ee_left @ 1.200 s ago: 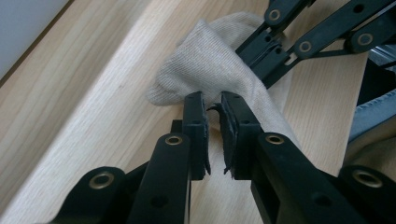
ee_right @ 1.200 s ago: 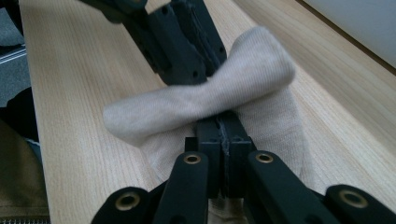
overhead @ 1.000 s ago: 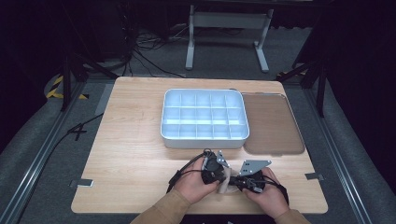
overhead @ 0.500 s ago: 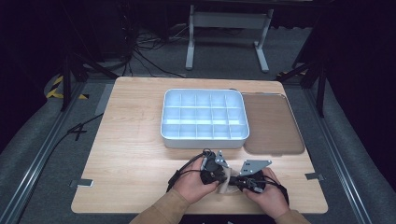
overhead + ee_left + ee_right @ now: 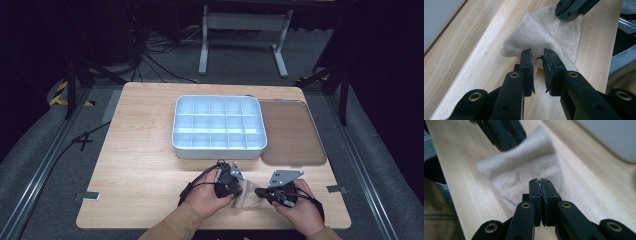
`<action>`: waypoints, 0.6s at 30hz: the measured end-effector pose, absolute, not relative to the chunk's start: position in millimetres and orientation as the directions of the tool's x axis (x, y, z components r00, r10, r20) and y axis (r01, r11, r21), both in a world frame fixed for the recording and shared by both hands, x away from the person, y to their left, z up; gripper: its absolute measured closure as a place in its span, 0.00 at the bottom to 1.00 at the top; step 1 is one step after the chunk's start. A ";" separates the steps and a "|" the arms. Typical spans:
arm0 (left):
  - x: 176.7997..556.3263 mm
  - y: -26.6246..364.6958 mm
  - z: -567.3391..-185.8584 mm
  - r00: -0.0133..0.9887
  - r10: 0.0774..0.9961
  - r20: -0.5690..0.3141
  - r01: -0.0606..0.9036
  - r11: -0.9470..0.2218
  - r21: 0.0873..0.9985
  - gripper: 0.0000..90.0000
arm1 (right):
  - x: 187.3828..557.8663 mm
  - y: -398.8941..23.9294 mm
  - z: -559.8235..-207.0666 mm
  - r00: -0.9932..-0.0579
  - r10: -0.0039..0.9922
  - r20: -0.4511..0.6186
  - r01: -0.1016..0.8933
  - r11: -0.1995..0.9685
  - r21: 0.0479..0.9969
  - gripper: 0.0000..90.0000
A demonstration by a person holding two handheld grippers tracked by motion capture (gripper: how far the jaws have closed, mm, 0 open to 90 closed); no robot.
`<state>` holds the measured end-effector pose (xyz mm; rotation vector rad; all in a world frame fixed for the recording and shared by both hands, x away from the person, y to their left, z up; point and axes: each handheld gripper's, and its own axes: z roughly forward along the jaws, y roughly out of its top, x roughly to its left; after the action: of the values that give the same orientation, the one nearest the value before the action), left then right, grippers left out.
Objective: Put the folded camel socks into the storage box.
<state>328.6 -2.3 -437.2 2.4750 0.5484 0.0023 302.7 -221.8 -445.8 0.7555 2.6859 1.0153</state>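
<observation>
A small beige cloth (image 5: 250,196) lies on the wooden table near its front edge, between my two grippers. My left gripper (image 5: 537,53) has its jaws a narrow gap apart, tips at the near edge of the cloth (image 5: 544,32), with wood showing between them. My right gripper (image 5: 540,181) is shut, its tips pinching the cloth (image 5: 524,167), which tents up towards it. In the high view the left gripper (image 5: 240,189) and right gripper (image 5: 262,192) point at each other, a hand on each.
A white tray (image 5: 218,149) divided into several compartments stands mid-table just beyond the hands. A flat brown lid (image 5: 292,132) lies to its right. Bare wood stretches to the left. The table's front edge is close behind the hands.
</observation>
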 end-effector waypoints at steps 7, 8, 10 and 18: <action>330.2 4.9 -439.6 0.928 0.354 -0.119 0.359 -0.756 0.548 0.86 | 306.0 -216.8 -458.0 -0.868 0.496 0.018 0.393 0.664 0.636 0.99; 330.9 5.6 -440.1 0.931 0.346 -0.115 0.351 -0.767 0.536 0.86 | 305.8 -216.9 -458.3 -0.867 0.497 0.020 0.395 0.663 0.636 0.99; 330.4 5.6 -442.2 0.936 0.337 -0.099 0.337 -0.781 0.526 0.87 | 306.2 -217.0 -458.1 -0.868 0.496 0.021 0.395 0.664 0.635 0.99; 330.3 3.0 -448.6 0.960 0.275 -0.062 0.271 -0.840 0.470 0.88 | 305.8 -215.8 -456.5 -0.869 0.495 0.016 0.393 0.669 0.631 0.99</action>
<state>330.3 3.0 -448.6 2.6194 0.3884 0.0111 305.8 -215.8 -456.5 0.7302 2.7245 0.9753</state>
